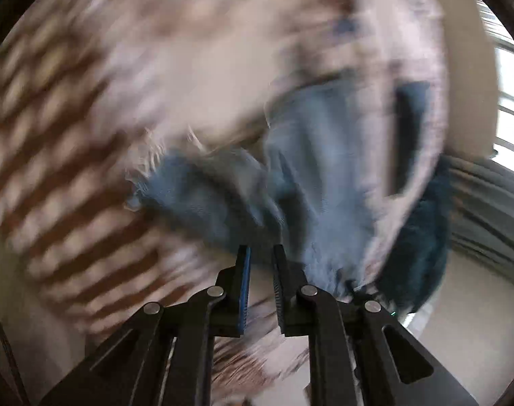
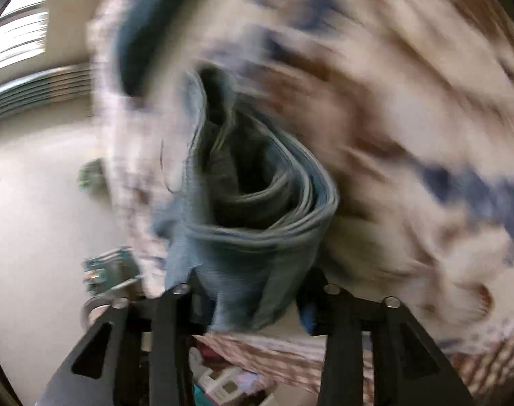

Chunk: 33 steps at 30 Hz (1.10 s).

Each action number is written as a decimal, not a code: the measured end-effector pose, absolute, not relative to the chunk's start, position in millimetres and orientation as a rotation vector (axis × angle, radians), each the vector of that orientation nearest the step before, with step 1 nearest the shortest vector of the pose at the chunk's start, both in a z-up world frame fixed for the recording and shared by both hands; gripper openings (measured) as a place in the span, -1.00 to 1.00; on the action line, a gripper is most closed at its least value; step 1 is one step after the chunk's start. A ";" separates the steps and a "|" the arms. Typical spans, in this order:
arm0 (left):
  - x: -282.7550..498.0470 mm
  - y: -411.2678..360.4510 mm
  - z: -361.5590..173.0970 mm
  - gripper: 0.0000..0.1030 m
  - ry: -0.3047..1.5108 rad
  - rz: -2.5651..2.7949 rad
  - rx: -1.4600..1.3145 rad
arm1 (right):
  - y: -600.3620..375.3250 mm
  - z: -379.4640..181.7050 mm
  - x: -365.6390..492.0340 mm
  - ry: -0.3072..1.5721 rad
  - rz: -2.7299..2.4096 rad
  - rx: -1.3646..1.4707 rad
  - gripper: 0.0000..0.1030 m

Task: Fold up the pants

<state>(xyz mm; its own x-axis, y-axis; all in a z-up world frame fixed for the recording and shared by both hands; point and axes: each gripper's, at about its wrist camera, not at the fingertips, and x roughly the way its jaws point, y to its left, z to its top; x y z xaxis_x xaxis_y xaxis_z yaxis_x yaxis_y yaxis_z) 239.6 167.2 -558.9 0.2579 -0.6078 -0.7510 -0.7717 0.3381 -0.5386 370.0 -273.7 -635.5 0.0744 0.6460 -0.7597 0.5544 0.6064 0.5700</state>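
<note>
Both claws (image 1: 261, 253) (image 2: 253, 291) pitched downward over jeans (image 2: 250, 237).

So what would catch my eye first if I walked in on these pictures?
The blue denim pants, bunched in thick folds, fill the middle of the right wrist view and sit between the right gripper fingers. In the left wrist view the left gripper fingers stand nearly together by the denim edge. Behind lies a blurred brown-and-cream patterned cloth.

Bright window (image 2: 17, 34) with blinds; pale floor (image 2: 37, 203); patterned brown-and-cream bedcover (image 1: 54, 169), all blurred.
</note>
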 end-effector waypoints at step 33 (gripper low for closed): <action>380.6 152.3 -559.2 -0.41 1.415 0.134 -0.876 | -269.4 -611.5 528.1 1.597 0.281 0.453 0.22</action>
<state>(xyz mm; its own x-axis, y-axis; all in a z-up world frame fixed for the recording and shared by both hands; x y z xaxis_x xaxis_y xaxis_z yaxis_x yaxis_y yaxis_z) 380.6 152.3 -559.2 0.2039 -0.4083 -0.8898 -0.5682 0.6907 -0.4472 528.1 -269.4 -611.5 -0.0321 0.4499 -0.8925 0.1178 0.8885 0.4436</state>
